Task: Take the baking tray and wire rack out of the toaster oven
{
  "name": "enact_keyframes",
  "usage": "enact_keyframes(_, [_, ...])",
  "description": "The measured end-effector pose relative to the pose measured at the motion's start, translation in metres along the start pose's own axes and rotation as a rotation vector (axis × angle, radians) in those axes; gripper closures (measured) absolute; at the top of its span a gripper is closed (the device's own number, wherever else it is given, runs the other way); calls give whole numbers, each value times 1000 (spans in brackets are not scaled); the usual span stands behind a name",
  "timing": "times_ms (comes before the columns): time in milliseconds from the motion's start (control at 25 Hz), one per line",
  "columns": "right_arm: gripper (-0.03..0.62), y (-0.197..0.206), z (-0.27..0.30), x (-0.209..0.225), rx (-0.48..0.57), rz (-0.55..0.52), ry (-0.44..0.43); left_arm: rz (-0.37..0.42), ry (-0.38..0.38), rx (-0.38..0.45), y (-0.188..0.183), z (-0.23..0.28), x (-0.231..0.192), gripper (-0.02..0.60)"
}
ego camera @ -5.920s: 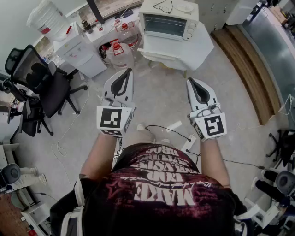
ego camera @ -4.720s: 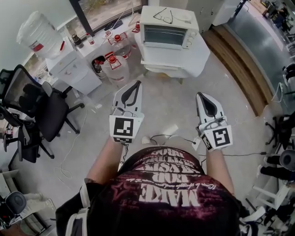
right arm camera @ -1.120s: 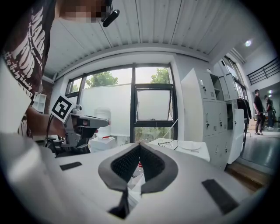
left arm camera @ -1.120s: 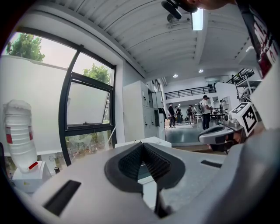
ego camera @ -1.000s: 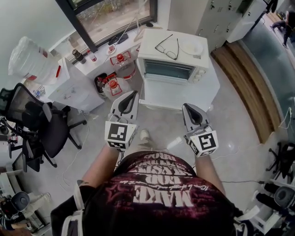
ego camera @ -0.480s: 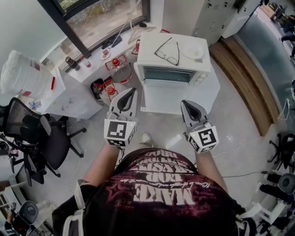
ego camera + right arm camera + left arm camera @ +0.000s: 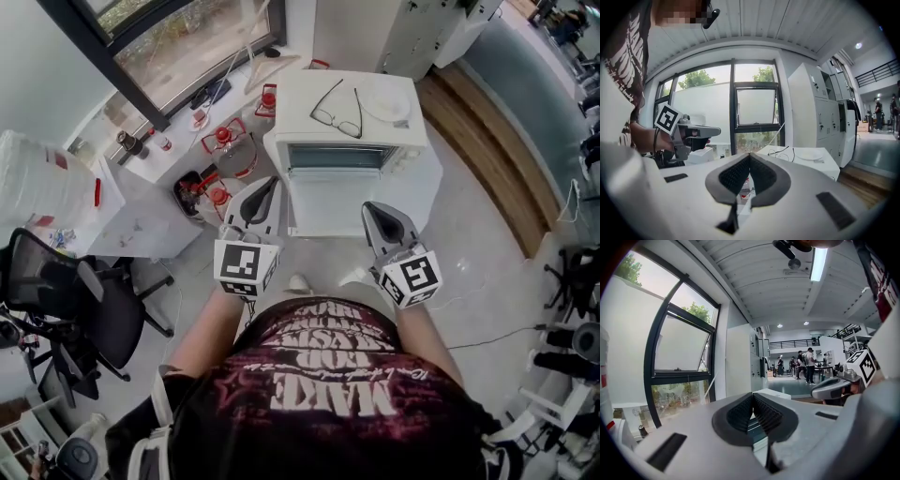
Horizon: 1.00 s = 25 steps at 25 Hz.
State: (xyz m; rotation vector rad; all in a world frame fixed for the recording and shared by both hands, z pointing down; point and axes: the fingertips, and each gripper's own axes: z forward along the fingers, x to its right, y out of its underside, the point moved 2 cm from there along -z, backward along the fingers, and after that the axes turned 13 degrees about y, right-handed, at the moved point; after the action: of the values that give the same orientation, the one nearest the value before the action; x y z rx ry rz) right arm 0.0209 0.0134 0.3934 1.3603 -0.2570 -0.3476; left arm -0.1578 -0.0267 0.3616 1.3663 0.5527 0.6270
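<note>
**Head view.** The toaster oven [image 7: 342, 155] stands on a small white counter [image 7: 361, 206], with its glass door shut and facing the counter's near edge. The baking tray and wire rack are not visible; I judge they are still inside, behind that door. A pair of glasses [image 7: 335, 99] and a plate [image 7: 386, 97] lie on the oven's top. The left gripper [image 7: 270, 184] and right gripper [image 7: 371, 208] point at the oven from just off the near edge, touching nothing. Water bottles [image 7: 217, 148] stand on the pale floor off the counter's left side, and an office chair [image 7: 66, 295] stands further off below a window.

**Left gripper view.** The jaws are pressed together with nothing between them, and the oven's white top shows just beyond.

**Right gripper view.** These jaws are closed and empty too. The room behind is a bright workshop with white cabinets.

**Risks.** Neither gripper can take the door handle until its jaws part. A hard pull on the door could jolt the oven toward the near edge — the glasses and plate might then slide off. The tray may also tip once it is drawn clear of its rails.
</note>
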Motion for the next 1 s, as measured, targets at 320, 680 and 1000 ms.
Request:
enact_keyframes(320, [592,17,9,5,-58,51,9,-18,27,-15,14,7,-4,575])
enact_keyframes(680, [592,38,38,19,-109,90,-18,-37,-7,-37,24,25,-23,575])
enact_keyframes(1000, [592,59,83,50,-157,197,-34,-40,-13,-82,35,66,-46,575])
